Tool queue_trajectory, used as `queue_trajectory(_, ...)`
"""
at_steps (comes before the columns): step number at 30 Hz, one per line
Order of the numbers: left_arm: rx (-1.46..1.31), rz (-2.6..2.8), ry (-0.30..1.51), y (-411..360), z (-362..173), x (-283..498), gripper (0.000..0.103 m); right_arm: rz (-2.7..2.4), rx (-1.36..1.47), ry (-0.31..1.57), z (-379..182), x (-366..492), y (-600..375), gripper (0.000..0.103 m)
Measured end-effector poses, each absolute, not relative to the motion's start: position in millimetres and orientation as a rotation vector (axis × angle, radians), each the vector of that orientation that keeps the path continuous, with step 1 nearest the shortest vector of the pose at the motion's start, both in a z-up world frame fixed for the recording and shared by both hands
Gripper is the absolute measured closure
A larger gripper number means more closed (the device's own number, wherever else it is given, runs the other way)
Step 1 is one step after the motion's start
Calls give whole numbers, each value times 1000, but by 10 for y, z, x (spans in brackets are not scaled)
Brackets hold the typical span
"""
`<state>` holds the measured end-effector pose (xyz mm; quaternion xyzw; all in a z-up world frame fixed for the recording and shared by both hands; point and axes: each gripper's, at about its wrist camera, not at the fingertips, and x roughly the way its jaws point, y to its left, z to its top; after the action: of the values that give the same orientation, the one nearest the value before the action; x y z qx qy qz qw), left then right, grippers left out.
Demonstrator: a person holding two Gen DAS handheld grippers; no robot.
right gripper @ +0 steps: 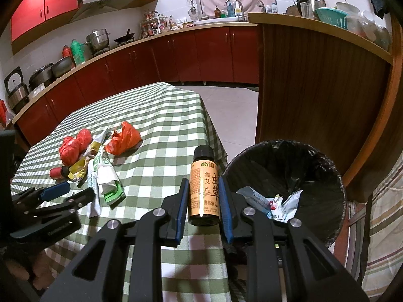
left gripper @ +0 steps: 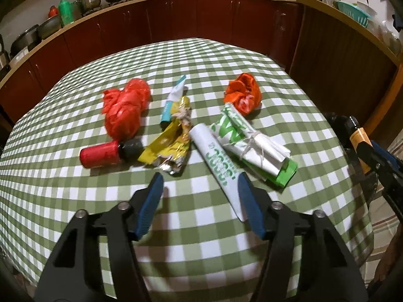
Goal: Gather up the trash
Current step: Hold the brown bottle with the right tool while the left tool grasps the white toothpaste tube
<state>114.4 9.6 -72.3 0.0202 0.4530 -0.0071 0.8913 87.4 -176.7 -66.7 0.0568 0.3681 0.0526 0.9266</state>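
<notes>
Trash lies on the green-checked table: a red bag, an orange bag, a small red bottle, a yellow foil wrapper, a teal-and-white wrapper, a tied white-and-green bundle and a white roll with green lettering. My left gripper is open just above the cloth, and the roll's near end lies along the inside of its right finger. My right gripper is shut on an amber bottle with a black cap, held upright beside the black-lined bin.
The bin stands on the floor off the table's right corner and holds a few wrappers. A wooden partition rises behind it. Red kitchen cabinets run along the back wall, with tiled floor between them and the table.
</notes>
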Motion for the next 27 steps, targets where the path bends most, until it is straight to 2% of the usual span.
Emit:
queue_trajectory(3,36,-11,946,162,-707,1104,49,112,118,757,-670,873,-1753,78)
queue_trajectory(6,20,-20,938,174,-660,1090,49,112,118,754,-660,866,-1750,78)
queue_trajectory(11,30,-24,920,70,-646,1136,43,111,115,753,-657,860,-1743,78)
queue_trajectory(18,20,-33,968,65,-773,1209,43,114,118,759,-664,858,-1743,78)
queue_trajectory(27,11,-94,945,279,-741,1021,83,123,121,768,-699,861,-1722,78)
